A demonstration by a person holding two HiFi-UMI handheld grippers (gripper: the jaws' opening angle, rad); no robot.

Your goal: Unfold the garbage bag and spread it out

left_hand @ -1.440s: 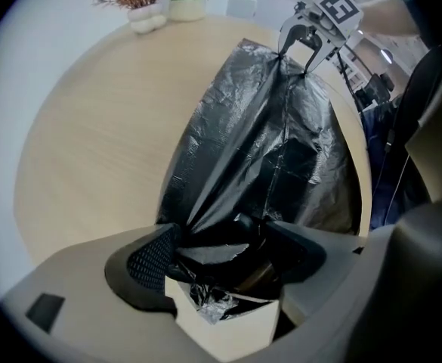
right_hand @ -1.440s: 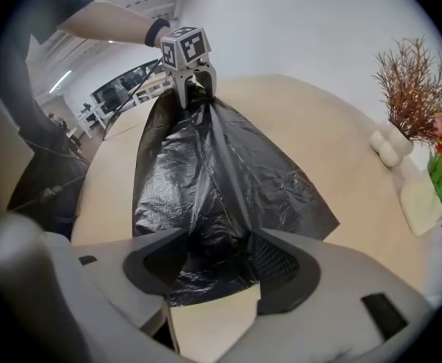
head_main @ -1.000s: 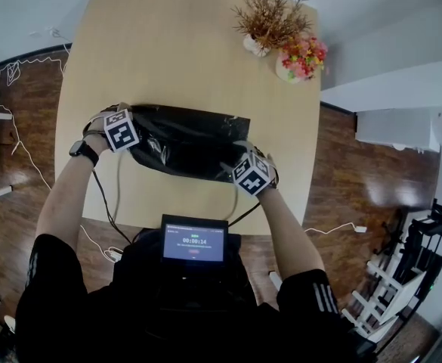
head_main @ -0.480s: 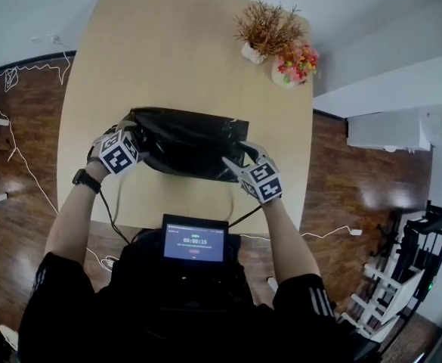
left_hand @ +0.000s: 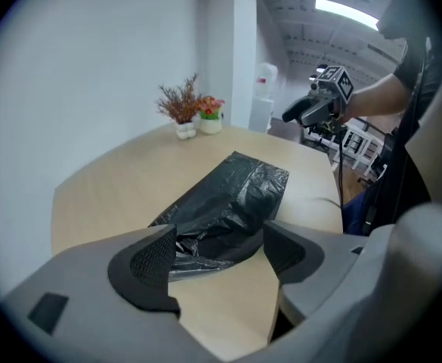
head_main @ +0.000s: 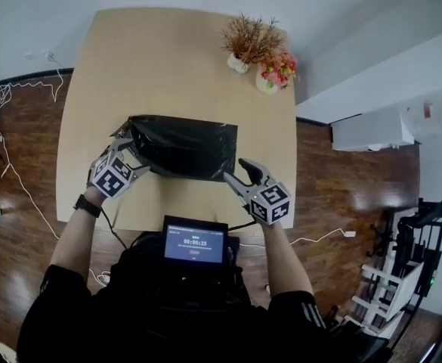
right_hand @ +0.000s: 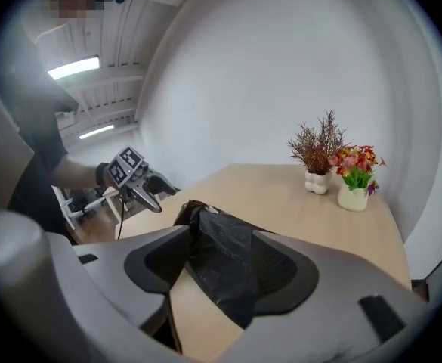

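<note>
head view: black garbage bag [head_main: 183, 146] lying flat on the wooden table [head_main: 168, 59], its left end crumpled. left gripper [head_main: 128, 151], jaws apart, sits at that crumpled end without clamping it. right gripper [head_main: 239, 174], jaws likewise apart and empty, is just beside the bag's near right corner.

Garbage bag [head_main: 183, 146] lies on table [head_main: 168, 59], ahead of both tools and btwn them. L gripper [head_main: 130, 151] is at bag's left end, w/ the bunched end just in front of its jaws. R gripper [head_main: 242, 174] is just beside bag's near right corner. Dried plant [head_main: 243, 48] & flower pot [head_main: 275, 72] stand side by side well ahead of R gripper, at table's far right edge. Screen [head_main: 195, 240] is behind both tools, off the table.
</note>
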